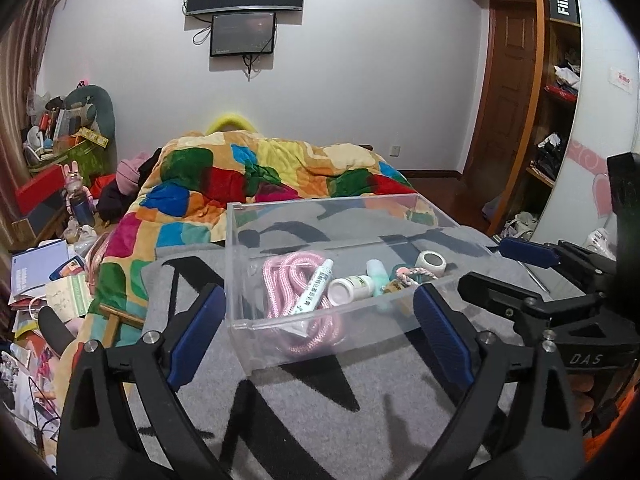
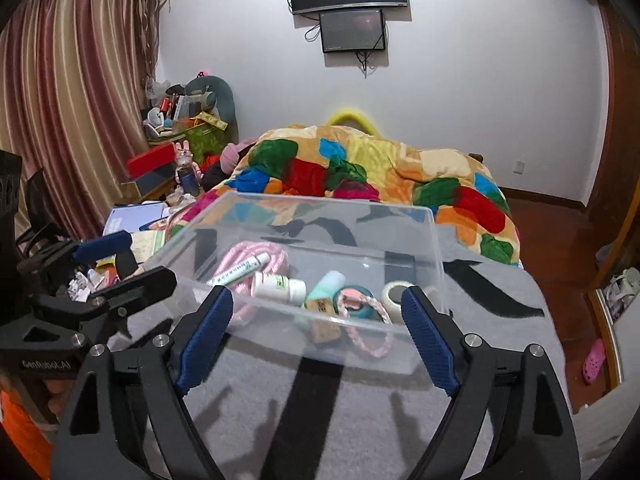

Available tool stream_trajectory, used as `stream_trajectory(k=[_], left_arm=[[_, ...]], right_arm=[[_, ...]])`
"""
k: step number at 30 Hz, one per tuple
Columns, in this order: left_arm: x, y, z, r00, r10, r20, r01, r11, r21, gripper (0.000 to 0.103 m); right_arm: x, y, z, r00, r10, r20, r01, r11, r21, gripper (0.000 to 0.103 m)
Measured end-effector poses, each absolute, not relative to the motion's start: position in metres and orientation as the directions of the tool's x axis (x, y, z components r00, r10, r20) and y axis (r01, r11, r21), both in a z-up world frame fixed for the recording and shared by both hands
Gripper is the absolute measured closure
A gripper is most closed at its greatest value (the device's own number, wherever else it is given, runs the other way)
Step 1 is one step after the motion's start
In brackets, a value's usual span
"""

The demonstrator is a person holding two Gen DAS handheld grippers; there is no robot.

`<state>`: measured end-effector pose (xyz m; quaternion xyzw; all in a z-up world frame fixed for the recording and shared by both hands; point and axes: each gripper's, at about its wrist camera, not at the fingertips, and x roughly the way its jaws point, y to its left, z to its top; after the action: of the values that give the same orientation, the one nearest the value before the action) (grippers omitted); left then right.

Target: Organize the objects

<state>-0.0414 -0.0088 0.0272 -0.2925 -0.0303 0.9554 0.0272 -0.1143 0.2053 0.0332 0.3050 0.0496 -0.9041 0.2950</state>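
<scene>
1. On the grey blanket (image 1: 320,400) with black markings, at the near end of the bed, sits a clear plastic box (image 1: 240,264) (image 2: 436,240), its top open, holding all the small items.
2. Inside, at the left end, a coiled pink rope (image 1: 280,276) (image 2: 276,258) lies with a white ointment tube (image 1: 316,286) (image 2: 240,270) slanted across it.
3. Just right of the tube, a white pill bottle (image 1: 348,287) (image 2: 278,286) lies on its side, and a mint-green bottle (image 1: 378,270) (image 2: 330,284) lies touching it on its right.
4. Further right are a teal round thing with a pink-and-white braided cord (image 1: 408,276) (image 2: 368,320) and, at the right end, a roll of white tape (image 1: 432,262) (image 2: 394,294).
5. Both tools are spread wide and grasp nothing: the left gripper (image 1: 320,332) has its blue pads (image 1: 196,336) either side of the box's near left part, short of touching it, and the right gripper (image 2: 320,332) frames the box's near wall.
6. Each gripper shows at the edge of the other's view, side by side and well apart.
7. Behind the box, a patchwork quilt (image 1: 256,176) (image 2: 360,172) in bright colours lies heaped across the bed.
8. Beyond, two dark screens (image 1: 244,32) (image 2: 352,28) hang on the white wall; striped curtains (image 2: 68,88) and cluttered boxes stand left, and a wooden wardrobe (image 1: 520,92) stands right.
</scene>
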Motion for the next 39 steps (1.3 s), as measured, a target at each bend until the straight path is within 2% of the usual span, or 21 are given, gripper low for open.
stream_trajectory(k=[11, 39], left_arm=[[-0.045, -0.007, 0.012, -0.806, 0.086, -0.586, -0.04, -0.995, -0.091, 0.006], [-0.044, -0.005, 0.012, -0.803, 0.102, -0.588, -0.055, -0.994, -0.097, 0.006]], right_arm=[[-0.117, 0.221, 0.015, -0.631, -0.485, -0.605, 0.536, -0.837, 0.112, 0.017], [-0.11, 0.219, 0.018, -0.63, -0.502, -0.593, 0.55, -0.827, 0.115, 0.017]])
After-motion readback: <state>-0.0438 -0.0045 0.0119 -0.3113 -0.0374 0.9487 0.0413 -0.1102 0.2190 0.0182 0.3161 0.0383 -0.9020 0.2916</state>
